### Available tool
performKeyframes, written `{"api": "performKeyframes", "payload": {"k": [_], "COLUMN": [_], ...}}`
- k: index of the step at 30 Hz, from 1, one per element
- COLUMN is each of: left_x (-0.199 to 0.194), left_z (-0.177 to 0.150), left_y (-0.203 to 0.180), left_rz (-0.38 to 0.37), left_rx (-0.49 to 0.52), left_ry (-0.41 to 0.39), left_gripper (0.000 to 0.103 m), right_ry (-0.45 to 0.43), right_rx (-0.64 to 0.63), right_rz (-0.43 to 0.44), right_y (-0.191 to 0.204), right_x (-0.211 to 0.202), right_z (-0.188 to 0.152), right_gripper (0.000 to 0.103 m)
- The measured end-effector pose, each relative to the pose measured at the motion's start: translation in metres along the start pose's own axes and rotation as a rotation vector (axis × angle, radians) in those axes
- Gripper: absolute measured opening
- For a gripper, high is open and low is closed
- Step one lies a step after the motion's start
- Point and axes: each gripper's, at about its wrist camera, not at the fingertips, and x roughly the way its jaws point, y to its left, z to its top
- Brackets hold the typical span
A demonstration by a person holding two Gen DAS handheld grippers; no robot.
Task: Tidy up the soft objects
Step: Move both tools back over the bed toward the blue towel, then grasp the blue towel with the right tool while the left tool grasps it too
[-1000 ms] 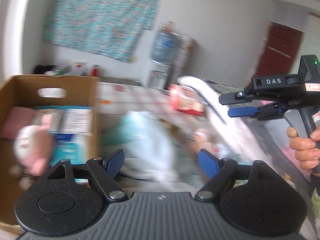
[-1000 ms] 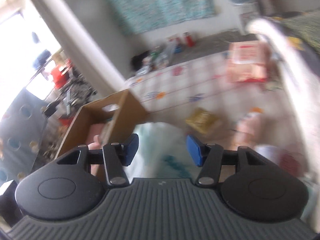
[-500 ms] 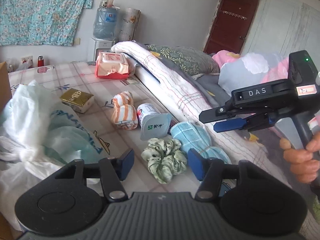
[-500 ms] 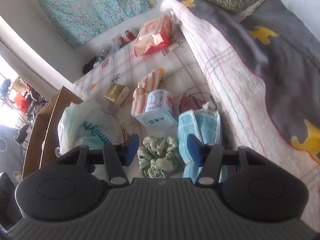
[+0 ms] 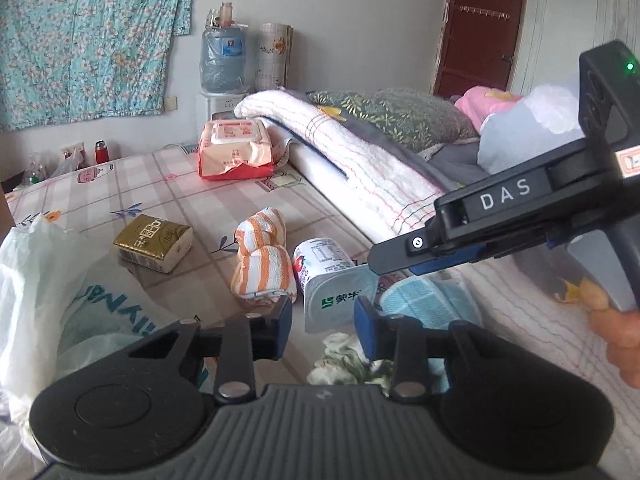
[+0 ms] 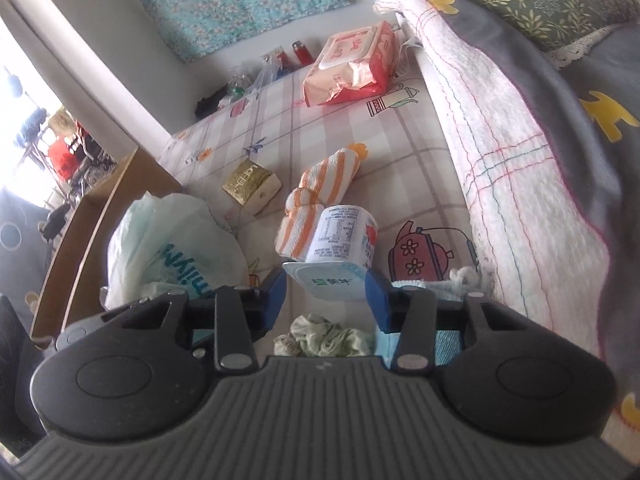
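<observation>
Left tongs (image 5: 323, 326) and right tongs (image 6: 326, 292) both closing, part open, nothing yet pressed between the pads. Aimed downward over the near edge of the bed mat (image 5: 192, 196). Green scrunchie (image 6: 324, 338) straight below and between both pairs, no long axis to speak of; right pair judged nearer. Blue towel (image 5: 424, 300) just beside it, toward the blanket. Yoghurt cup (image 6: 340, 240) next, striped roll (image 5: 262, 268) touching it. Tissue pack (image 5: 154, 242) beyond.

Grey wall (image 5: 360, 32) — perhaps daylit — brown door (image 5: 476, 28).
</observation>
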Motion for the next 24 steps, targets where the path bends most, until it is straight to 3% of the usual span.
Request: {"api": "performKeyframes", "payload": {"k": [16, 21, 24], "left_x": [0.059, 0.056, 0.045], "left_z": [0.001, 0.006, 0.015], "left_y": [0.003, 0.006, 0.010], "left_rz": [0.013, 0.016, 0.008], "left_rx": [0.024, -0.020, -0.043], "left_ry": [0.122, 0.099, 0.057], "left_gripper": [0.033, 0.026, 0.025], "right_ry": [0.087, 0.085, 0.065], "right_rx": [-0.058, -0.066, -0.025], "right_rz": [0.074, 0.076, 0.129], "right_y": [-0.019, -0.017, -0.021], "right_x": [0.046, 0.048, 0.038], "right_z": [0.010, 0.011, 0.019], "right_gripper": [0.031, 0.028, 0.028]}}
